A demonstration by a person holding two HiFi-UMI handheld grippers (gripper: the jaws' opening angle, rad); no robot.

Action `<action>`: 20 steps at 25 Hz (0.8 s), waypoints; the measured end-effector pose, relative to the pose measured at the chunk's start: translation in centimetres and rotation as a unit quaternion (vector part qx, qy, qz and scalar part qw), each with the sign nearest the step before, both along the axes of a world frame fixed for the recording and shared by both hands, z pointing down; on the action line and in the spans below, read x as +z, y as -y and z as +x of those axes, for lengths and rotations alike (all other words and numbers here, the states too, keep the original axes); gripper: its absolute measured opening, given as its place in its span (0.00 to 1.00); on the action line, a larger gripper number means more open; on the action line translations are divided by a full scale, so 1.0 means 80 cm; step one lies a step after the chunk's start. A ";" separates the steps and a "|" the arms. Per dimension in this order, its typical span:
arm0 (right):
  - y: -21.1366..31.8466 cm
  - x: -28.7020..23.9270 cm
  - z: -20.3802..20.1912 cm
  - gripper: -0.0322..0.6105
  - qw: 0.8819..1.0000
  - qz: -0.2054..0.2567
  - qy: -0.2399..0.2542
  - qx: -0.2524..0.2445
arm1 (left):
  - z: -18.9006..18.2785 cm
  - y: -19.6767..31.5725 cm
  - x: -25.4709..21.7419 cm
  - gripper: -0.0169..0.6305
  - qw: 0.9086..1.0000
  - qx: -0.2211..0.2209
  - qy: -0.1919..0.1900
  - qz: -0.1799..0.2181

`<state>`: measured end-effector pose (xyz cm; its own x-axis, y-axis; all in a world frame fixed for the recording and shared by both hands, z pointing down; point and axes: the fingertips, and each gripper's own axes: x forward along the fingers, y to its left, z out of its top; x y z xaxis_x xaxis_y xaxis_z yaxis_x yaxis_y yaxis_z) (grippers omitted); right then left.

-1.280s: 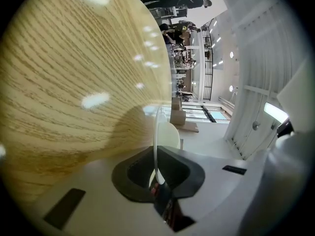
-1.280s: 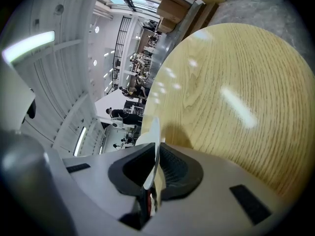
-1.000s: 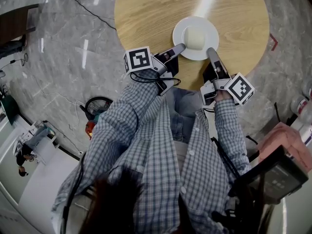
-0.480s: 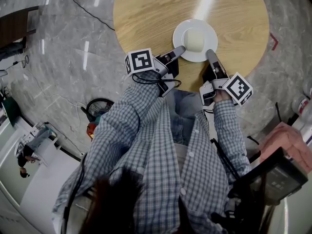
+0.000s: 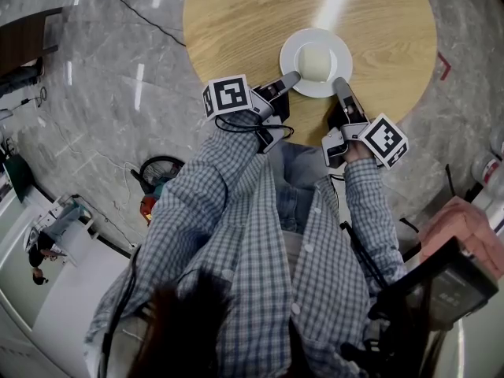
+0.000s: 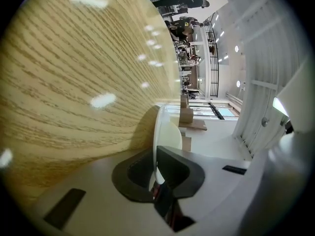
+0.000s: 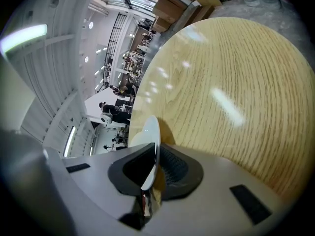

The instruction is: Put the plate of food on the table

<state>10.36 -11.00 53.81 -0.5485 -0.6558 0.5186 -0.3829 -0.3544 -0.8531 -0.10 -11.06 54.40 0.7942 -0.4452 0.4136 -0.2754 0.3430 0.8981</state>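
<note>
head view: plate (image 5: 292,52) with food (image 5: 314,60) low over table (image 5: 252,14), near its 6 o'clock edge. left gripper (image 5: 292,78) at plate's 8, right gripper (image 5: 339,84) at 5, both clamped on rim. likely left: set down, release.

Long-sleeved blue checked shirt (image 5: 236,242)

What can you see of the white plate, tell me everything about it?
The white plate is round, smooth and glossy, ceramic by its look. A pale rounded piece of food sits at its middle. It lies level over the wooden table; whether it rests there is unclear. The left gripper and right gripper each clamp its near rim.
</note>
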 end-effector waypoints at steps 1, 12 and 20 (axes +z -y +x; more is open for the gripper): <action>0.000 0.000 0.000 0.11 1.000 0.000 -0.001 0.000 | 0.000 0.000 0.000 0.06 1.000 0.000 0.002 0.000; 0.005 0.001 0.003 0.11 1.000 -0.004 -0.010 0.000 | 0.005 0.004 -0.007 0.06 0.999 0.014 0.022 0.019; 0.006 -0.002 0.002 0.11 1.000 0.001 -0.019 0.002 | 0.006 -0.001 -0.014 0.16 0.999 0.030 0.012 0.033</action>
<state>10.54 -11.48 53.63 -0.5261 -0.6592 0.5372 -0.4129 -0.3543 -0.8391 0.37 -10.95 53.31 0.8110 -0.4240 0.4031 -0.3147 0.2647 0.9115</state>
